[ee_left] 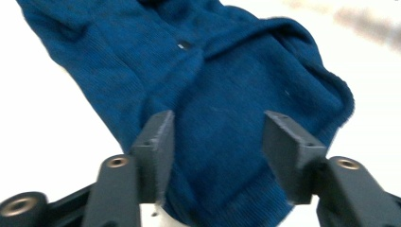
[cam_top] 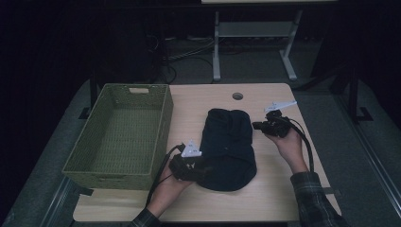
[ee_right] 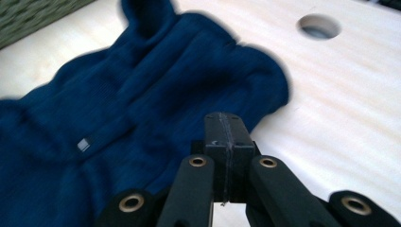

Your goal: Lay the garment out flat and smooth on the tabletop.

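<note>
A dark blue knitted garment (cam_top: 229,146) lies crumpled in the middle of the wooden table (cam_top: 283,189). My left gripper (cam_top: 199,170) is at its near left edge. In the left gripper view the jaws (ee_left: 220,142) stand apart with the blue cloth (ee_left: 213,71) under and between them, and the pads do not press on it. My right gripper (cam_top: 256,126) hovers just right of the garment's far end, held in a hand. In the right gripper view its jaws (ee_right: 226,137) are shut together with nothing in them, pointing at the cloth (ee_right: 118,118).
A green woven basket (cam_top: 163,127) with nothing in it stands left of the garment, and its corner (ee_right: 28,14) appears in the right gripper view. A round cable hole (cam_top: 237,96) lies near the table's far edge. Another table's legs stand on the floor beyond.
</note>
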A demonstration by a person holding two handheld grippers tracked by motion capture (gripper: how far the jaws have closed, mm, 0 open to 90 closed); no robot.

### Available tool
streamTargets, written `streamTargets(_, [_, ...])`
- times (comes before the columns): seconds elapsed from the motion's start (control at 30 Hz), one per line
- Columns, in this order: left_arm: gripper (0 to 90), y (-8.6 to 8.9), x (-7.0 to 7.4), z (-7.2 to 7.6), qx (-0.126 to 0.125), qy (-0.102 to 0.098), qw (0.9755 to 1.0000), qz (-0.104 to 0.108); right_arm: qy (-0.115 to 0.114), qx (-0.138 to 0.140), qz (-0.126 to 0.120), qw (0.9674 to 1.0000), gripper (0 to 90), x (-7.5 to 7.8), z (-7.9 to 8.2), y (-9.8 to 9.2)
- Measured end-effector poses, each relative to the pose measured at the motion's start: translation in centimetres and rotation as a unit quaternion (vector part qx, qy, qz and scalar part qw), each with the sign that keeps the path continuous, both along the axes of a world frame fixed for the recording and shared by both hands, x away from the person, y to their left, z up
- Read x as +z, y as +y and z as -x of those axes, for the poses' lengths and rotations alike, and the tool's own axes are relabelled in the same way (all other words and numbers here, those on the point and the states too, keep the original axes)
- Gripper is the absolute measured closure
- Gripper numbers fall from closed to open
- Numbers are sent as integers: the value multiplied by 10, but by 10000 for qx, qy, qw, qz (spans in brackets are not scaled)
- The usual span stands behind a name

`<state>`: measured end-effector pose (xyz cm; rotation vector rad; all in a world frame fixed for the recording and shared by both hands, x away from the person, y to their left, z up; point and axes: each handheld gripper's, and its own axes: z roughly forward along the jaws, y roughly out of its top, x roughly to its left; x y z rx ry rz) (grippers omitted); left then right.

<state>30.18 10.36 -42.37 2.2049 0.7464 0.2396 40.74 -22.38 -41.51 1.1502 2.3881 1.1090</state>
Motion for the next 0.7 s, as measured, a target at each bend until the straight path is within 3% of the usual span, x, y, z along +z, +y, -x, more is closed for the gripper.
streamTargets(0.17, [635, -5, 2, -19, 200, -205, 9995, -111, 8, 181, 17, 9998, 897, -10, 24, 5])
streamTargets(0.3, [799, -10, -2, -37, 416, -182, 9986, -264, 88, 230, -54, 9997, 897, -19, 43, 8])
streamTargets(0.43, [847, -19, -13, -50, 633, -318, 9960, -538, 62, 298, 33, 9995, 897, -29, 61, 12])
streamTargets(0.53, [855, -22, -22, -57, 606, -188, 9952, -746, 130, 413, 114, 9990, 898, -36, 70, 16])
streamTargets(0.6, [866, -24, -28, -59, 581, -67, 9946, -861, 233, 445, 296, 9983, 898, -42, 73, 20])
streamTargets(0.7, [891, -24, -33, -56, 501, 24, 9944, -935, 280, 469, 326, 9980, 898, -46, 74, 20])
